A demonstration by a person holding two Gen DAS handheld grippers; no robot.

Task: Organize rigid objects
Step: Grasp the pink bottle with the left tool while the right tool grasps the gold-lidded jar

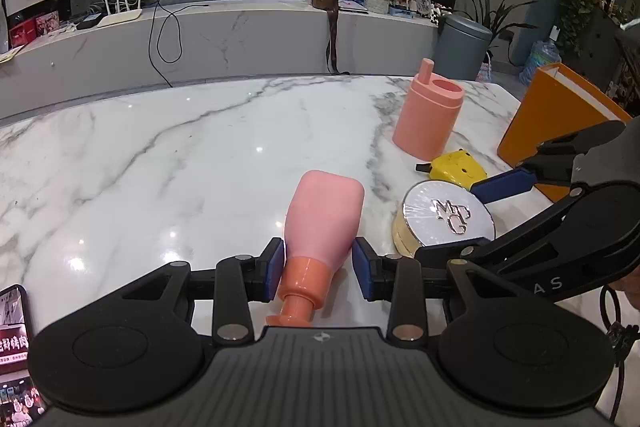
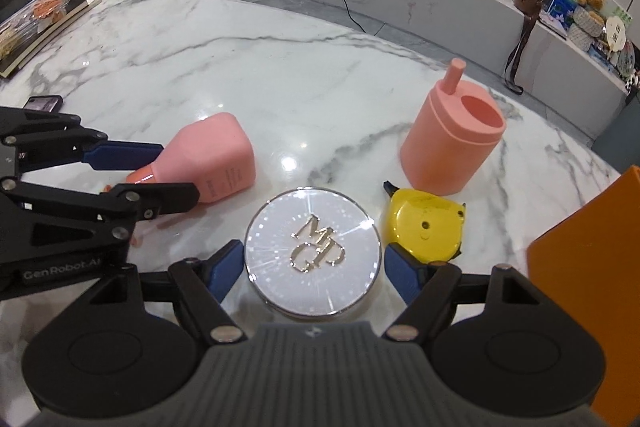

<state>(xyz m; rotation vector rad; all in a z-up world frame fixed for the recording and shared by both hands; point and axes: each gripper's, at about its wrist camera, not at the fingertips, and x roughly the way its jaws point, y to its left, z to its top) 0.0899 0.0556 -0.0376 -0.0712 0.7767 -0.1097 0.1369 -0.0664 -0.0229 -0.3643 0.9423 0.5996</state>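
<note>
Left gripper (image 1: 318,269): fingers spread around the neck of the pink bottle (image 1: 324,215), laid flat on the worktop (image 1: 180,155); not yet clamped

Right gripper (image 2: 314,267): fingers parted astride the round compact (image 2: 312,251); yellow tape measure (image 2: 424,223) at 2 o'clock; pink holder (image 2: 452,143) beyond, likely destination
</note>
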